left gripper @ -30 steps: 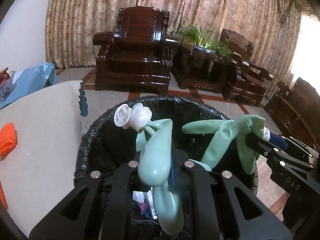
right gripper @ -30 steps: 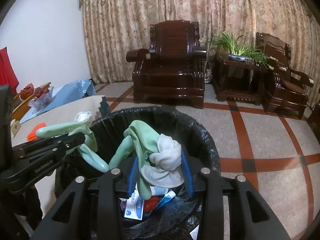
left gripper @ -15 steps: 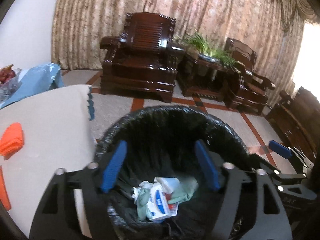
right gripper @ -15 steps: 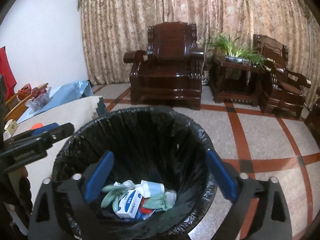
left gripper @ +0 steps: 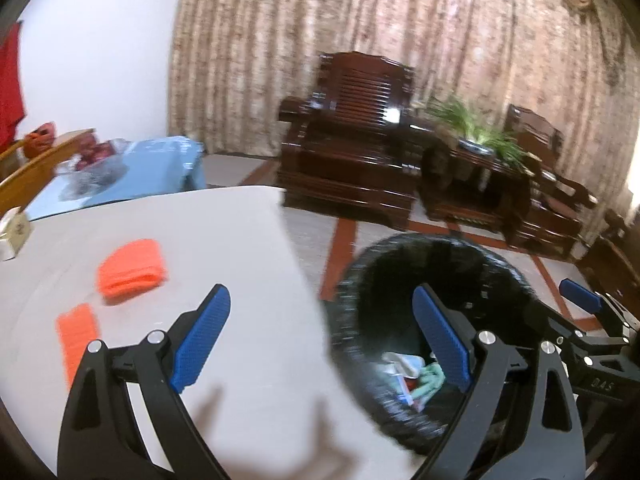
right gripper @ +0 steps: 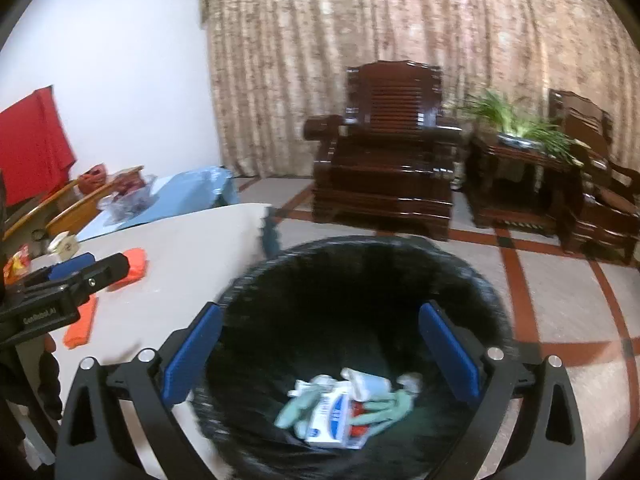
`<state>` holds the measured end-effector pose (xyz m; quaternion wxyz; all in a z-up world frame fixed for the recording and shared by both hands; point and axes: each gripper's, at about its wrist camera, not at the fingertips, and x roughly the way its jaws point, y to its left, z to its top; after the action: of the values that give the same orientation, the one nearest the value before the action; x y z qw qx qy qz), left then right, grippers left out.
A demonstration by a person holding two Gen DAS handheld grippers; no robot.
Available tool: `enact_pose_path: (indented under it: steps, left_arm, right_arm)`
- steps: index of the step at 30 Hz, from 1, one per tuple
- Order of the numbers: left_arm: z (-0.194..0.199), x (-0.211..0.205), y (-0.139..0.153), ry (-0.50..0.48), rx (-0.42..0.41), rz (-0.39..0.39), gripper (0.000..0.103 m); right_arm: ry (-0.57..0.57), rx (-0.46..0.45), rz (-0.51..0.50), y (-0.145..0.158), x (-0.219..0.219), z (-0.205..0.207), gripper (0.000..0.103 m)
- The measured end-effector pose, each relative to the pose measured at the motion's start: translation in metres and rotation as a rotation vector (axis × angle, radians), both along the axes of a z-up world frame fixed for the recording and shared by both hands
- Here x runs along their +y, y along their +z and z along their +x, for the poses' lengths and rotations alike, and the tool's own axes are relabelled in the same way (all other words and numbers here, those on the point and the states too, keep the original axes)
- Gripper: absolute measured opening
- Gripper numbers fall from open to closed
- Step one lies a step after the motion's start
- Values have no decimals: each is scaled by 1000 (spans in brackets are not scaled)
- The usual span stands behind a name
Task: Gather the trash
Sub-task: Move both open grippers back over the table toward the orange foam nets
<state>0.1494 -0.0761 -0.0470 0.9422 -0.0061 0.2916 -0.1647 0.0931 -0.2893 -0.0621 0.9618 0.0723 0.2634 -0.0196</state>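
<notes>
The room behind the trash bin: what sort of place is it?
Probably a home living room: a carved dark wooden armchair, floor-length patterned curtains and a potted plant on a side table.

Empty hand-held gripper spread above bin, gloves inside

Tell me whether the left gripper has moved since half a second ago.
Yes. The left gripper has swung left: the trash bin, then centred between its fingers, now sits right, and the table fills the left.
</notes>
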Motion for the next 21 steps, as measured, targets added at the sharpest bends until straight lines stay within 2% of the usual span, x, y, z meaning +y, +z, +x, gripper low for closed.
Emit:
enact_pose_path:
  steps: [13,21]
  left_arm:
    - [-2,125,5,242,-9,34,90]
    - [7,188,-22,366,60,60,90]
  right_arm:
    - [236,-31,-16,4,117,39,97]
    - [347,-29,-17,-11,178,65,97]
